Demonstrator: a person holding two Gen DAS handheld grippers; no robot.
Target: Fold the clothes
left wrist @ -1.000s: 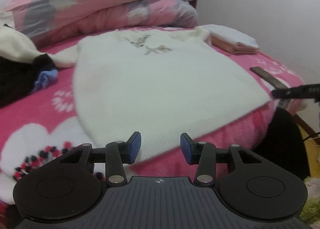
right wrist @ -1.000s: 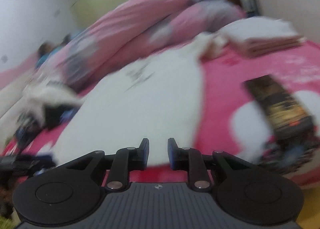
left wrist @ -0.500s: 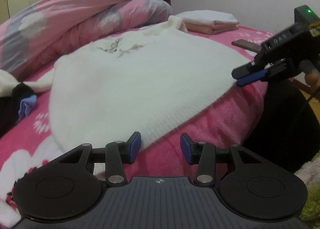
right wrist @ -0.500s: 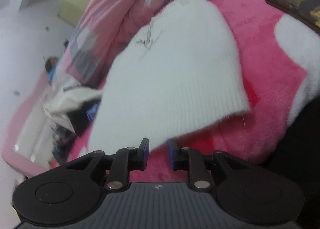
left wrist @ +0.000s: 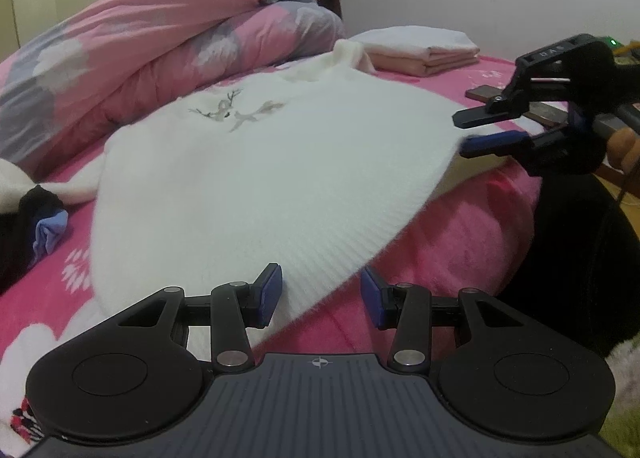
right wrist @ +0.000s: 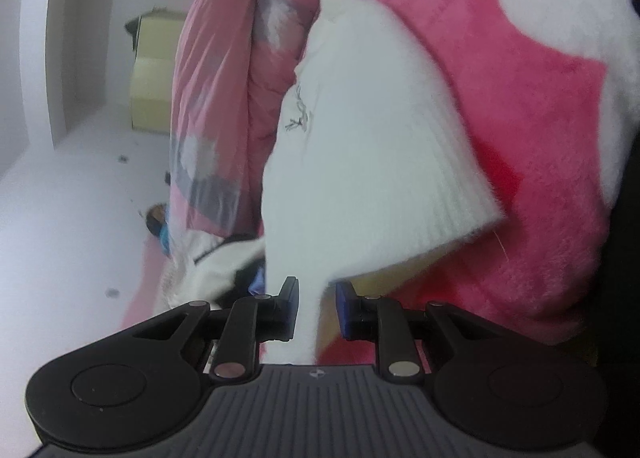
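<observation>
While the white sweater (left wrist: 280, 178) lies spread flat on the pink blanket (left wrist: 460, 226), front up with its deer motif showing, no fold has yet been made in it; the collar lies toward the bunched pink duvet (left wrist: 160, 58) and the ribbed hem toward the near edge of the bed. The left gripper (left wrist: 320, 296) sits at the hem with its jaws partly apart; the hem edge lies between the blue pads, neither of which presses on it. The right gripper (right wrist: 316, 310) is rolled on its side at the hem's right corner, jaws narrowly apart, with knit running between them; the cloth may touch one pad, but the close view does not settle this, and a gap shows at the other, so no grip is judged established. A folded stack (left wrist: 420, 50) beyond the sweater suggests other garments are finished. Remaining, as judged: gripping the hem at both ends, folding the body, tucking the sleeves.
</observation>
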